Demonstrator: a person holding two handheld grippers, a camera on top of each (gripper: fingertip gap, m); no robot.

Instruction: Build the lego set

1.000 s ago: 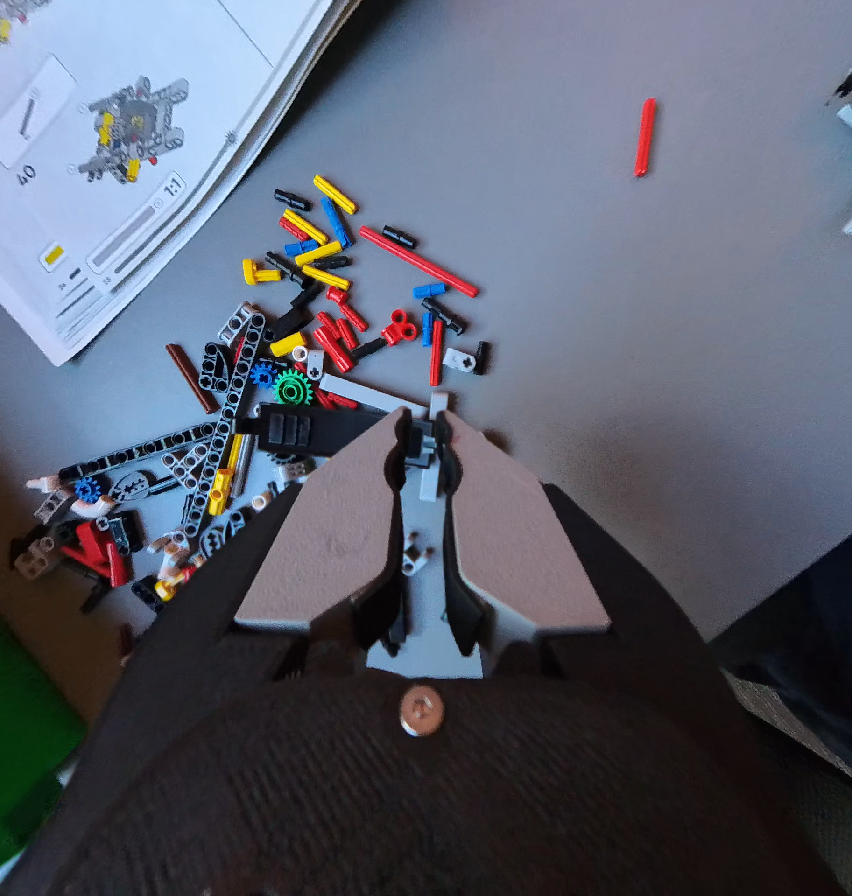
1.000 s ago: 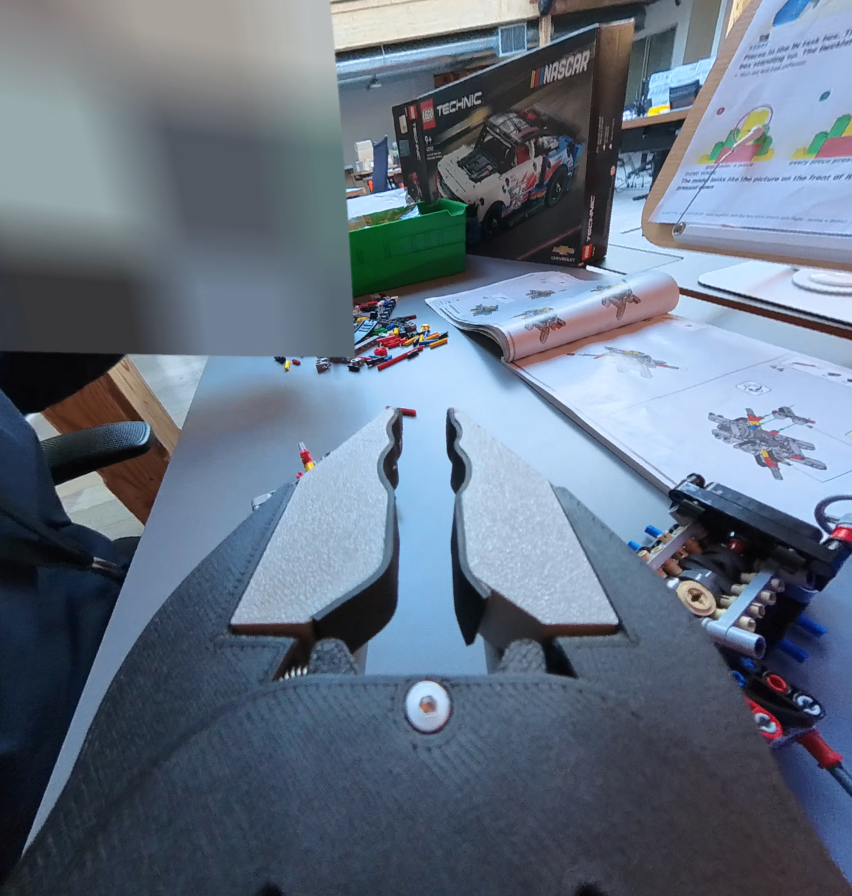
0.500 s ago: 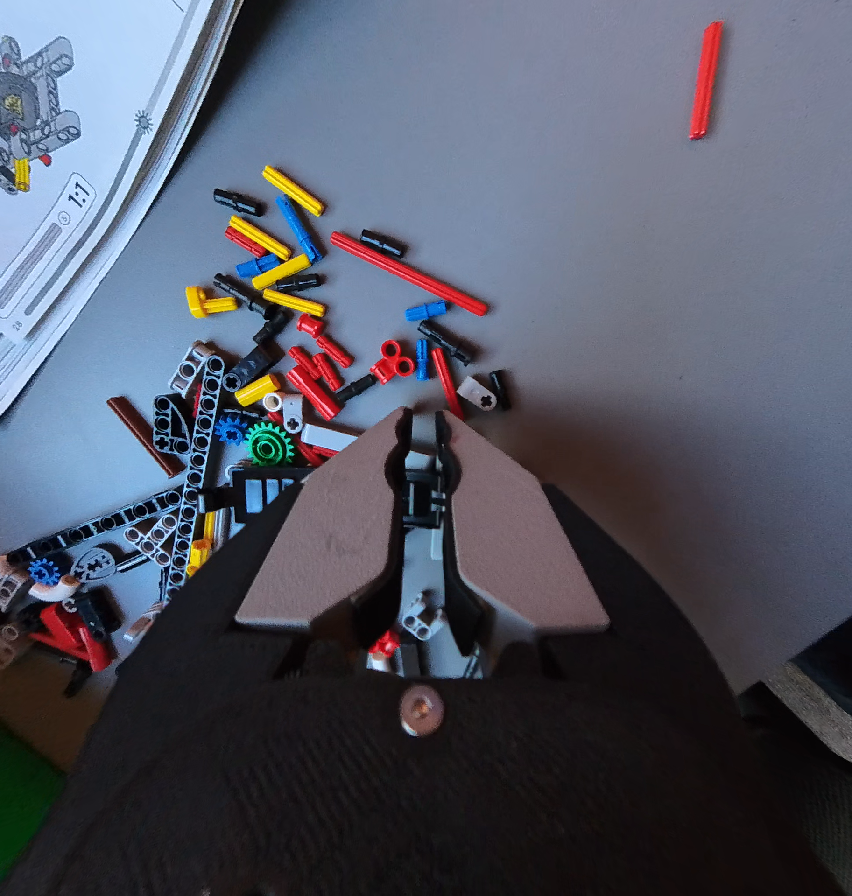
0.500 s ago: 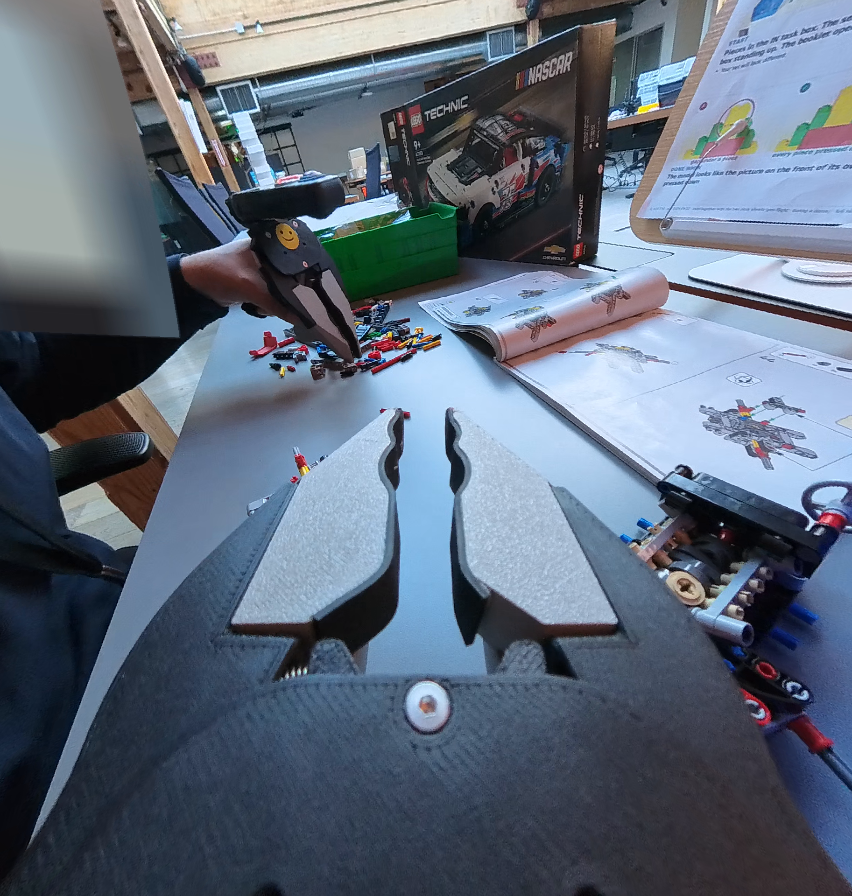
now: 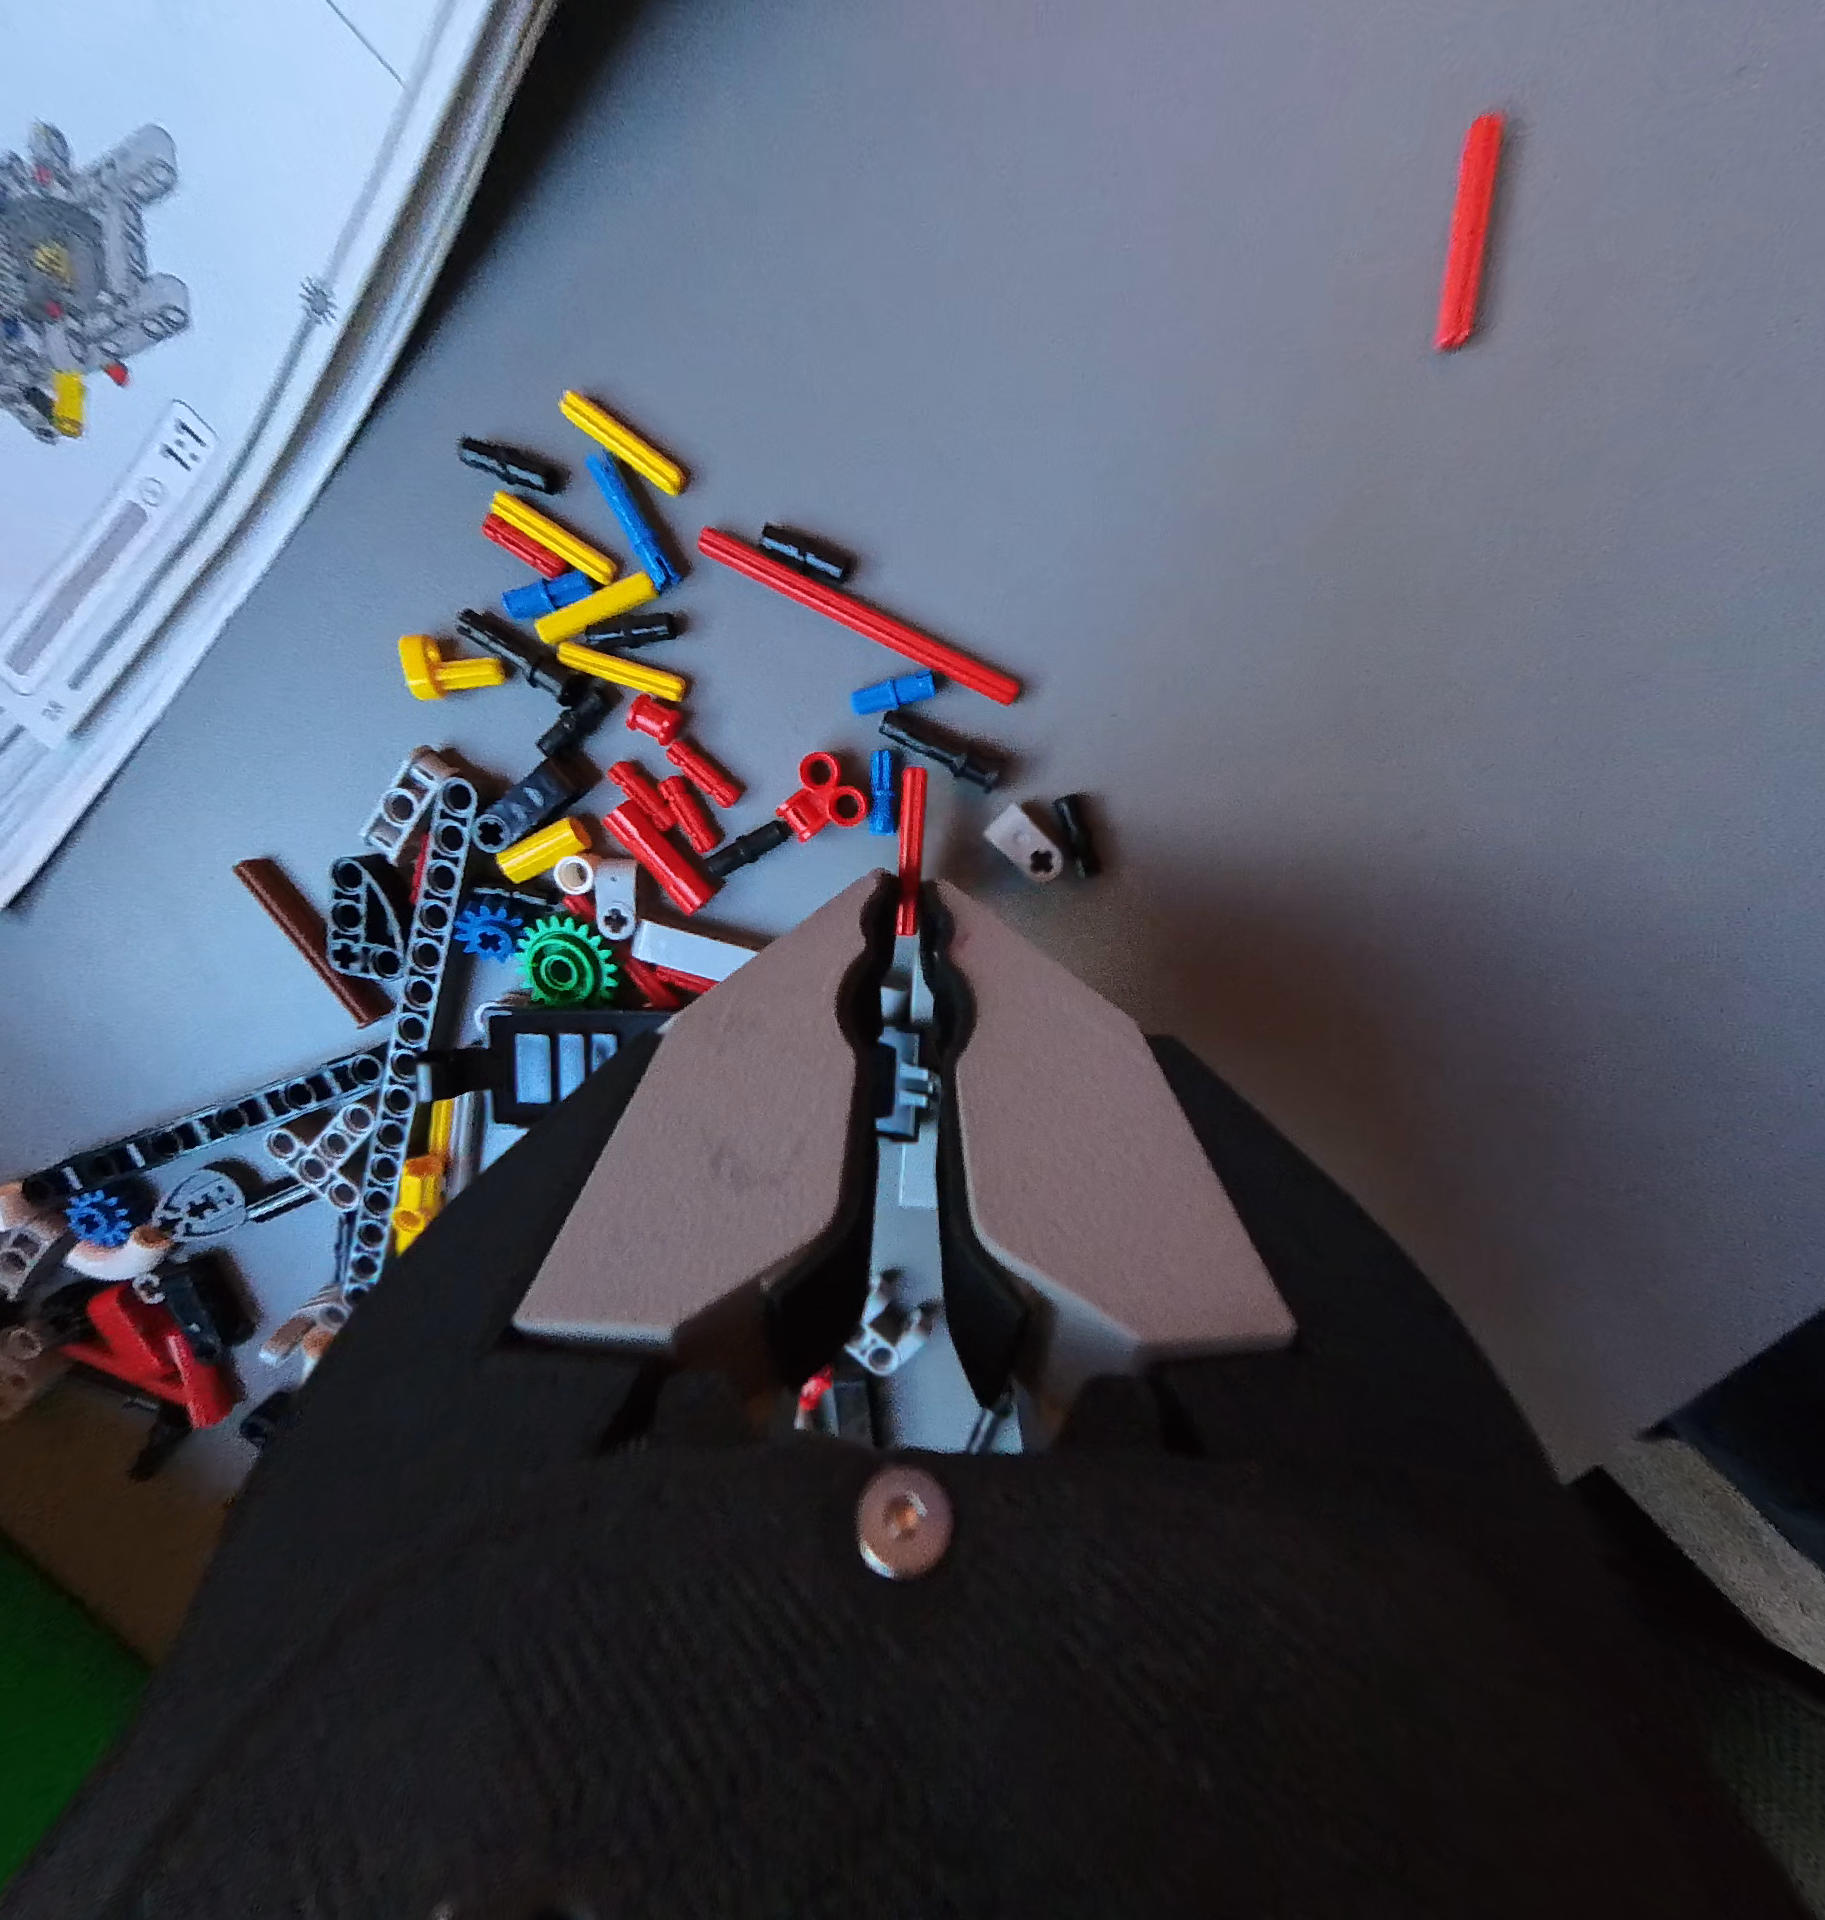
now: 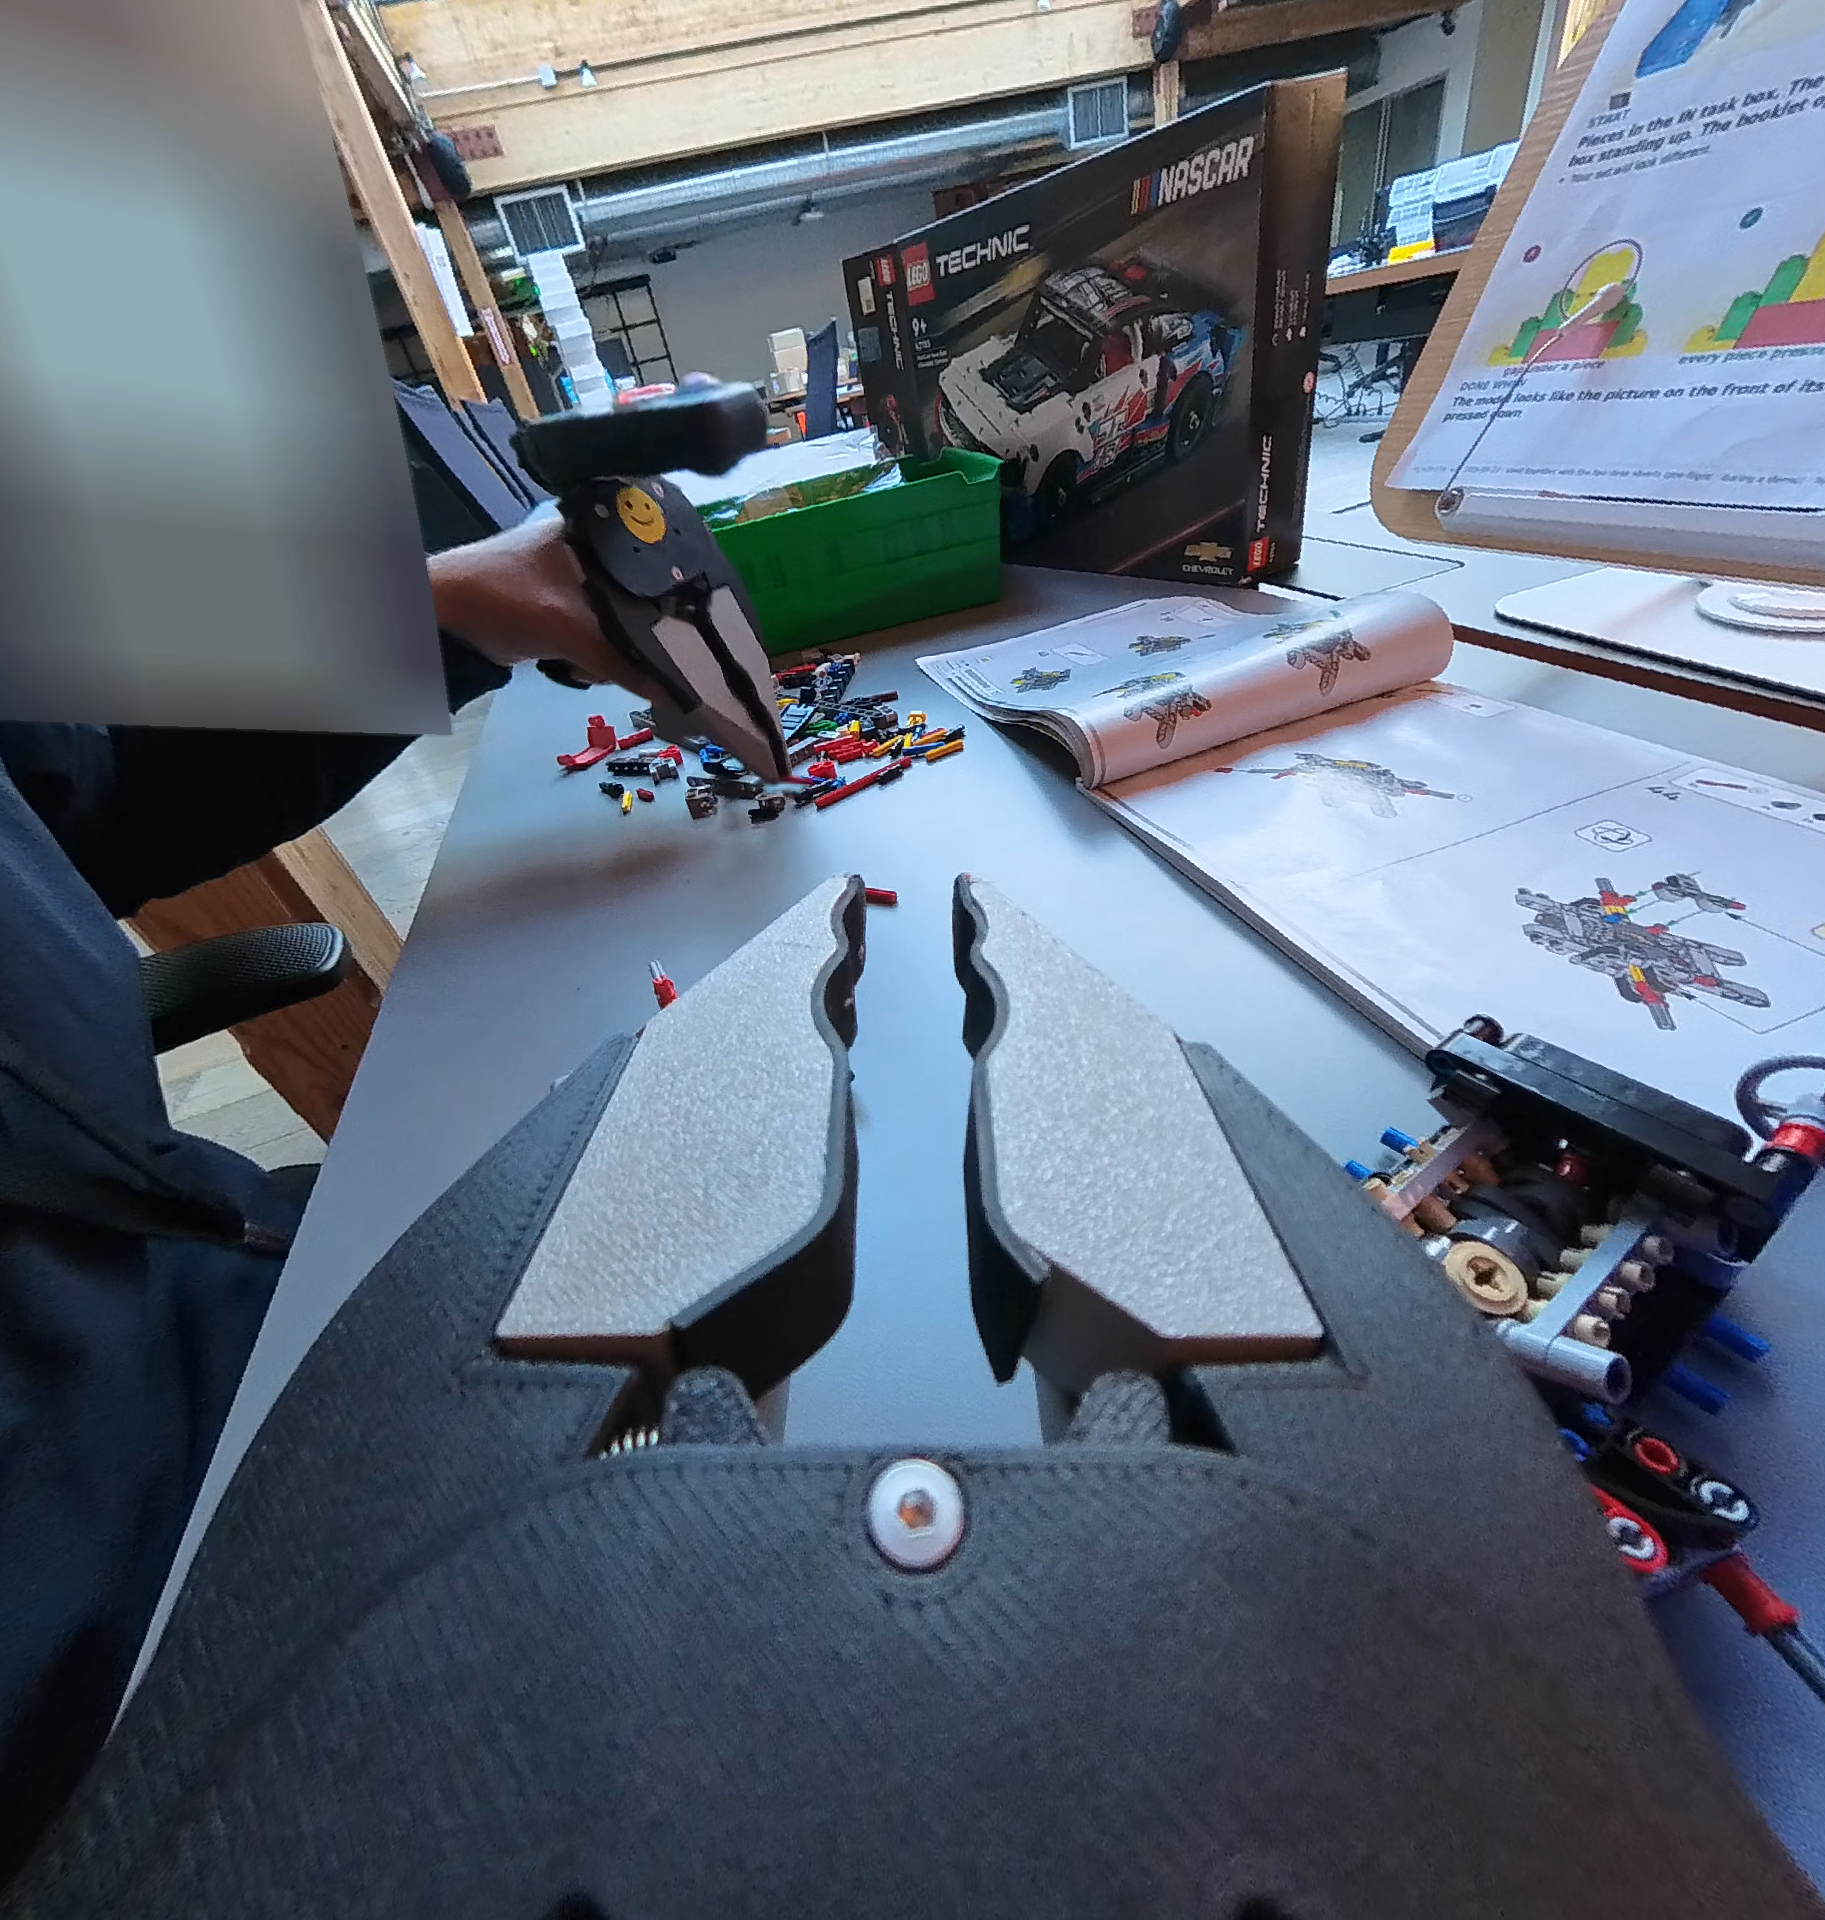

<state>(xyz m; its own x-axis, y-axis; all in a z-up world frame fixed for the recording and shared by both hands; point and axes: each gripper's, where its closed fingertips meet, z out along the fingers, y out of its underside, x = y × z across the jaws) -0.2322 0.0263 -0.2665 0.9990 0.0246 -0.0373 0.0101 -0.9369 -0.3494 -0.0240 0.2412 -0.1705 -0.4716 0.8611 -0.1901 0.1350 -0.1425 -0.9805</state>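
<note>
Left claw [image 5: 909,902] has just pinched down on a short red axle [image 5: 910,831] at the pile's edge. Right claw [image 6: 908,899] hovers spread and empty over the tabletop [image 6: 1043,862], same as before.

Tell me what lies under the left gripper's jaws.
Under the left gripper: a grey piece shows through the slit, a short red axle pokes out at the tips. More pieces are covered.

Bare grey table [image 6: 1043,831] ahead of right gripper [image 6: 908,899]: open lane up to parts pile [image 6: 783,743]. Lone short red pin [image 6: 880,892] just left of lane. Open booklet [image 6: 1407,831] and half-built model [image 6: 1614,1195] block right side. Left gripper [image 6: 778,769] occupies pile; green bin [image 6: 866,540], box [image 6: 1095,343] wall off far edge.
</note>
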